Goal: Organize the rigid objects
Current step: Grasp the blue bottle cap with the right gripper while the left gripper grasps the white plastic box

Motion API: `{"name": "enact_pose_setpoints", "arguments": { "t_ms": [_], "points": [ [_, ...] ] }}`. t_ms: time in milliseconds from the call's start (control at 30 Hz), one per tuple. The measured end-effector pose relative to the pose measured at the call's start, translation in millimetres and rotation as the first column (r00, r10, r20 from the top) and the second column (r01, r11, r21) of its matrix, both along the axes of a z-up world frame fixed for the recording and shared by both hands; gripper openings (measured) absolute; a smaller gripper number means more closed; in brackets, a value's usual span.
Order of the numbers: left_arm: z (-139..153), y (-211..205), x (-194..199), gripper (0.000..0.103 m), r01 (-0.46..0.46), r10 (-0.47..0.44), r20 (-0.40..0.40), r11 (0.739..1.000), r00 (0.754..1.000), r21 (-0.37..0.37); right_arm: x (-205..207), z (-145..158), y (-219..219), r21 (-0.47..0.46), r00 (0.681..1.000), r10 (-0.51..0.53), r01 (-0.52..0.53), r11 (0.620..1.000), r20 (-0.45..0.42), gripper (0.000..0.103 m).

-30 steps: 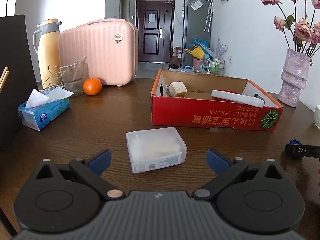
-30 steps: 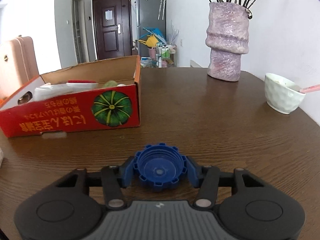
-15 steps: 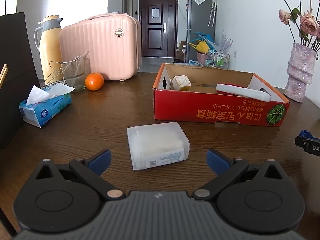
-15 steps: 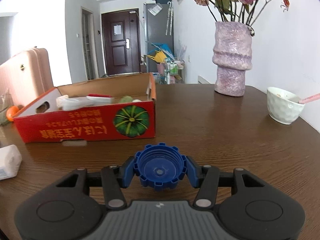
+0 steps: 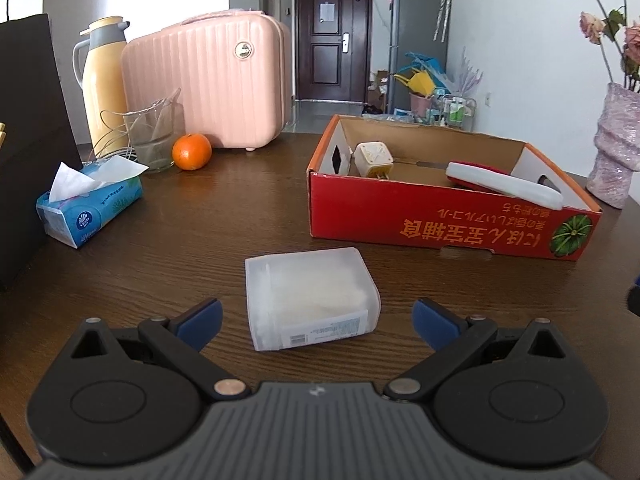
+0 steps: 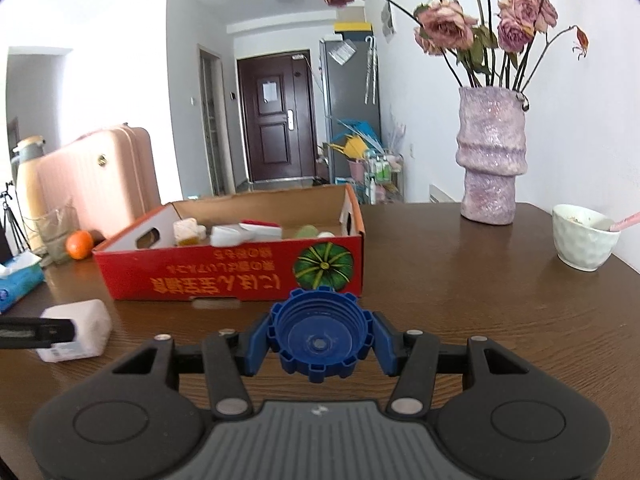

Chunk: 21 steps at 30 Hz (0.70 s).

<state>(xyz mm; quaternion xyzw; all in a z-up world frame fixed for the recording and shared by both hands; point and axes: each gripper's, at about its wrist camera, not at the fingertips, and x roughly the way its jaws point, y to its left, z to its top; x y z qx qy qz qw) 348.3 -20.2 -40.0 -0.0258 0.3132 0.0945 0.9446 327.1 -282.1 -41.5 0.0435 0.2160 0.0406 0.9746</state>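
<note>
Right gripper [image 6: 321, 340]: jaws partly closed, both blue pads pressed against the sides of a blue ribbed cap [image 6: 320, 334]. The cap sits squarely between the pads with its hollow side facing the camera, held clear of the table [image 6: 480, 300]. Directly beyond it, at 12 o'clock, is the red cardboard box [image 6: 224, 276], open-topped, pumpkin print on its near wall.

Left gripper [image 5: 316, 320]: jaws wide open, pads well apart, touching nothing. A translucent plastic box [image 5: 310, 296] lies flat on the table just ahead, between the lines of the two fingers, barcode label on its near face. No contact with either pad.

Contents of the red cardboard box, left wrist view: a cream plug adapter [image 5: 374, 160] toward the far-left corner; a long white-and-red object [image 5: 504, 186] lying across the right half.

Table surroundings, left wrist view: tissue pack [image 5: 90, 208] at 10 o'clock, orange [image 5: 191, 151] at 11 o'clock beside a glass jug [image 5: 154, 140], pink suitcase [image 5: 208, 84] behind them. Right wrist view: purple vase [image 6: 490, 156] at 1 o'clock, white bowl [image 6: 582, 236] at 2 o'clock.
</note>
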Motion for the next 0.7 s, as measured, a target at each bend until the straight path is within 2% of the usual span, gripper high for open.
{"name": "enact_pose_setpoints", "arguments": {
  "t_ms": [333, 700],
  "points": [
    [-12.7, 0.8, 29.7, 0.103, -0.069, 0.069, -0.051, 0.998, 0.996, 0.003, -3.0, 0.7, -1.1, 0.01, 1.0, 0.002, -0.002, 1.0, 0.004, 0.052],
    [-22.0, 3.7, 51.3, 0.103, -0.079, 0.079, -0.092, 0.997, 0.993, 0.0, 0.2, -5.0, 2.6, -0.01, 1.0, -0.001, 0.0, 1.0, -0.014, 0.052]
  ]
}}
